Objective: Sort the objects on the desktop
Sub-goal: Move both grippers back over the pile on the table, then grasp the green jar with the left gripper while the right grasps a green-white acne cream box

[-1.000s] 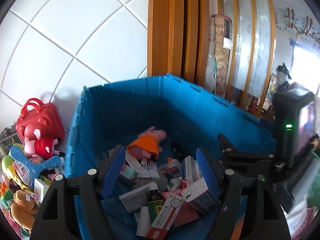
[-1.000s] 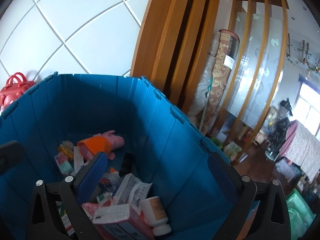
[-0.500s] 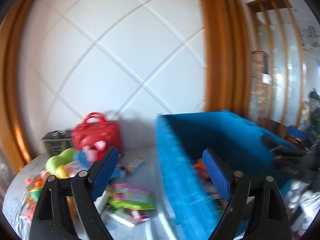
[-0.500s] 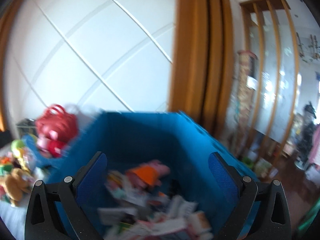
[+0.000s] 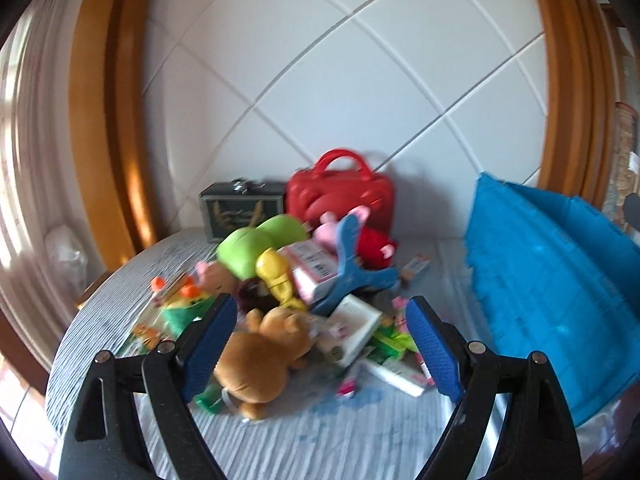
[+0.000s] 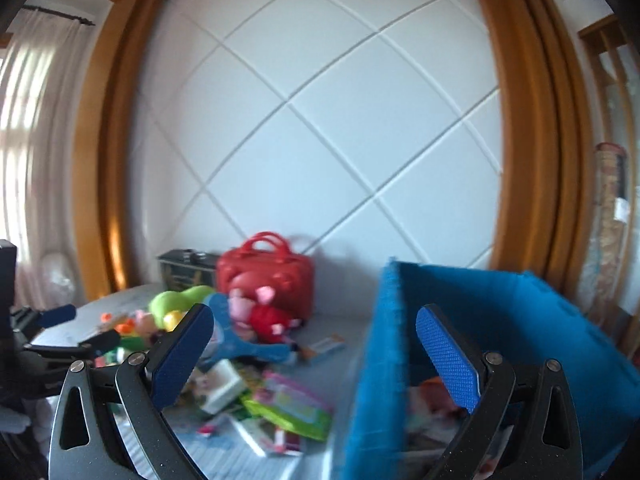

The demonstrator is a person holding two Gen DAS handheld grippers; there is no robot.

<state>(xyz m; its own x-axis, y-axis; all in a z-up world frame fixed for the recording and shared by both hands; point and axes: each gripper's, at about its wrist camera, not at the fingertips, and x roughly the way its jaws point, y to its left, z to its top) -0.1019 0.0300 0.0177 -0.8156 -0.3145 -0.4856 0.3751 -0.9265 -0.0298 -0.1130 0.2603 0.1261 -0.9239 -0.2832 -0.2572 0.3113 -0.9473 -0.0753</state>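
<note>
Toys and boxes heap on the striped table point(image 5: 120, 292), brown plush bear point(image 5: 264, 356) nearest; left gripper point(image 5: 320, 344) gapes wide, empty, above it. Red bag point(image 5: 344, 196) behind, blue bin point(image 5: 560, 280) rightward; right gripper point(image 6: 316, 356) wide, empty.

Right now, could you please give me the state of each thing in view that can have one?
left gripper: open, nothing between its fingers, jaws have just been opening.
right gripper: open, empty.
blue crate: open-topped, holding items.
red handbag: shut, upright against the wall.
dark box: lid closed.
brown plush bear: lying on its side at the near edge of the pile.
</note>
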